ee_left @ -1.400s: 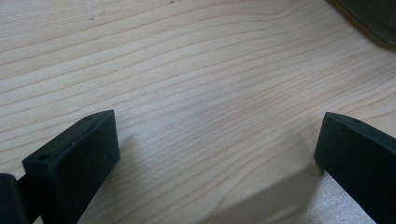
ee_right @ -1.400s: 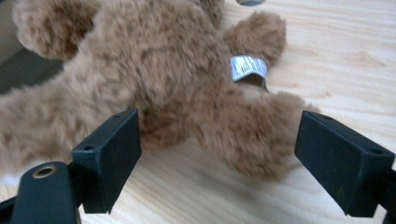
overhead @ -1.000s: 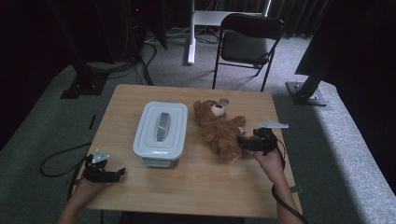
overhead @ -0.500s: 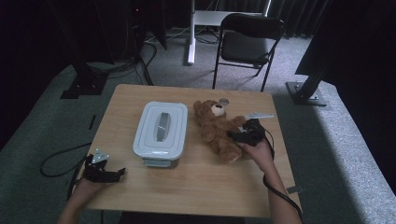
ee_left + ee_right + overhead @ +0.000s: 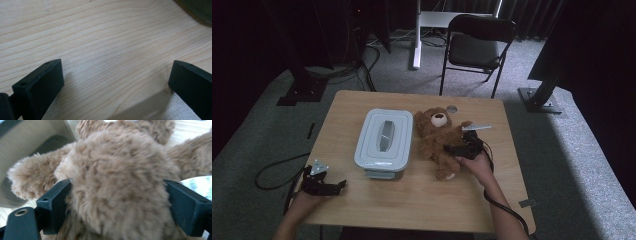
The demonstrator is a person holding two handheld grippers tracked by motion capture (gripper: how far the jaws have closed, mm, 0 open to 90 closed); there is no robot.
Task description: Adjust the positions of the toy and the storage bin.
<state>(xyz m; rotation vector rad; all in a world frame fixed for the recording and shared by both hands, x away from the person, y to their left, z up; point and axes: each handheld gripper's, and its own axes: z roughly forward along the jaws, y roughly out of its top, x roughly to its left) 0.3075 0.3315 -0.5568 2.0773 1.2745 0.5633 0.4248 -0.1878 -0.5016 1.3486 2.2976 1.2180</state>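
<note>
From the high view, your right gripper [image 5: 451,148] sits at the centre right of the frame, pushed into the side of the brown plush teddy bear [image 5: 439,136], which lies on its back on the light wooden table [image 5: 422,200] just right of centre. The bear has not left the tabletop, so by my reading you are at the grasp itself; the lift and wherever you take it are still to come. Just left of the bear stands the pale grey lidded plastic storage box [image 5: 383,143], its lid on; if the bear belongs inside, that lid will have to come off first. Your left gripper [image 5: 339,184] rests at the lower left of the frame, well apart from the box and idle. A black folding chair [image 5: 474,47] stands beyond the table at the upper centre, out of your way.

In the left gripper view, the jaws are spread wide over bare wood grain, with nothing between them.

In the right gripper view, the bear's furry body [image 5: 120,182] bulges between the two jaws, which press on either flank, so you look to be pinching it. The box wall [image 5: 30,142] looms at the upper left, close to the bear's arm, so lift clear of it
</note>
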